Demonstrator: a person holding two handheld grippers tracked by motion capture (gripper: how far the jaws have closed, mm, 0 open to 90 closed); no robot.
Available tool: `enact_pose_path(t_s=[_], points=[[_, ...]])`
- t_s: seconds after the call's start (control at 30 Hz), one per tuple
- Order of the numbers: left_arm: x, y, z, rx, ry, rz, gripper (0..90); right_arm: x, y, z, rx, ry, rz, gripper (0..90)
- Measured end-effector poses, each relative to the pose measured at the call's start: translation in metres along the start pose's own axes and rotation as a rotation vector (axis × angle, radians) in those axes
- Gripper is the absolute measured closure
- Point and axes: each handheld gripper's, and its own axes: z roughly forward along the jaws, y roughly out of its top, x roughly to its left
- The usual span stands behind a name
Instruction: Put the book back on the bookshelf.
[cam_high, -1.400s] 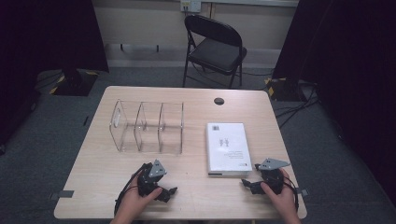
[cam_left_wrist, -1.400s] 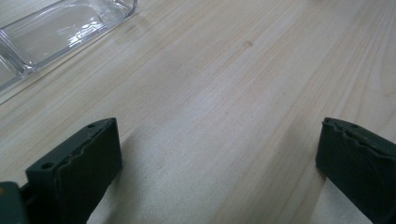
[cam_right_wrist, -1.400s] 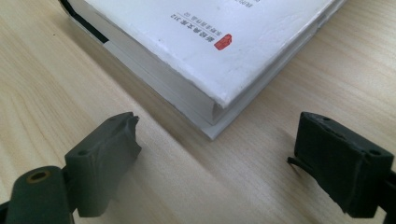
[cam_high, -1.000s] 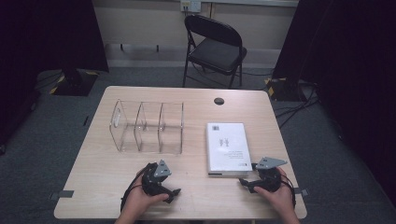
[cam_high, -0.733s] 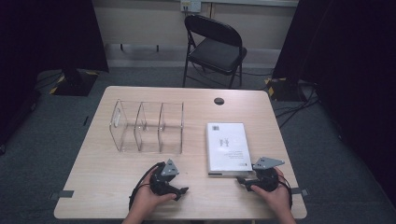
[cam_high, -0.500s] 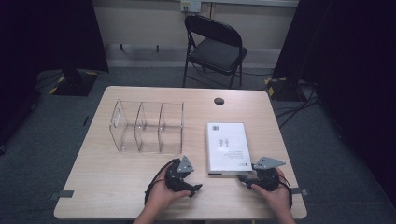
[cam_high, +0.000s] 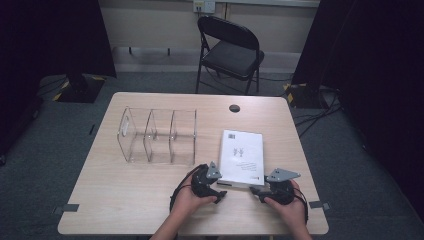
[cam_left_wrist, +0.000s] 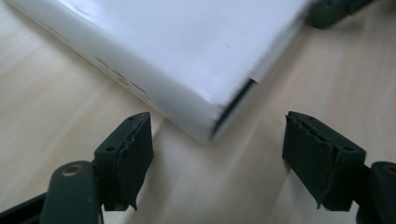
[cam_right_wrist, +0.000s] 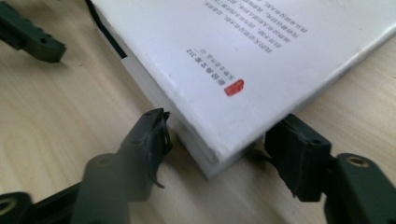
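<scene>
A white book (cam_high: 242, 155) lies flat on the wooden table (cam_high: 125, 200), right of centre. My left gripper (cam_high: 219, 191) is at its near left corner. In the left gripper view the jaws (cam_left_wrist: 217, 121) have just been closing and stand open, with the book's corner (cam_left_wrist: 177, 46) between the pads, clear of both. My right gripper (cam_high: 256, 190) is at the near right corner. Its jaws (cam_right_wrist: 222, 123) have just been closing too and now pinch that corner of the book (cam_right_wrist: 261, 46), one pad on each edge.
A clear three-slot acrylic organizer (cam_high: 157, 135) stands left of the book. A round cable hole (cam_high: 234, 108) sits near the table's far edge, and a black folding chair (cam_high: 230, 50) stands beyond it. The other gripper's jaw shows at the edge of each gripper view.
My left hand has slid to the right along the near edge, up to the book's near left corner. The right hand has stayed at the near right corner.
</scene>
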Motion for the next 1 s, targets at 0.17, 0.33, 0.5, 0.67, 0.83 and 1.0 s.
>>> enact_pose_path(t_s=[0.17,0.33,0.5,0.67,0.83,1.0], points=[[0.009,0.006,0.007,-0.013,0.016,-0.015,26.7,-0.003,0.002,0.002,0.004,0.005,0.012,35.7],[0.010,0.006,0.002,0.001,0.017,0.016,39.1,-0.001,0.002,0.003,0.002,-0.009,0.014,35.7],[0.005,0.002,-0.004,0.008,0.043,0.041,41.6,0.006,0.002,0.002,0.003,-0.036,0.021,37.3],[-0.006,-0.002,-0.012,0.032,0.073,0.086,43.2,0.013,0.001,-0.001,0.007,-0.014,-0.005,38.4],[-0.014,-0.008,-0.021,0.047,0.065,0.124,47.2,0.020,-0.004,-0.005,-0.004,0.014,-0.014,39.1],[-0.017,-0.010,-0.022,0.048,0.055,0.098,42.2,0.020,-0.005,-0.007,0.002,0.033,0.008,39.3]])
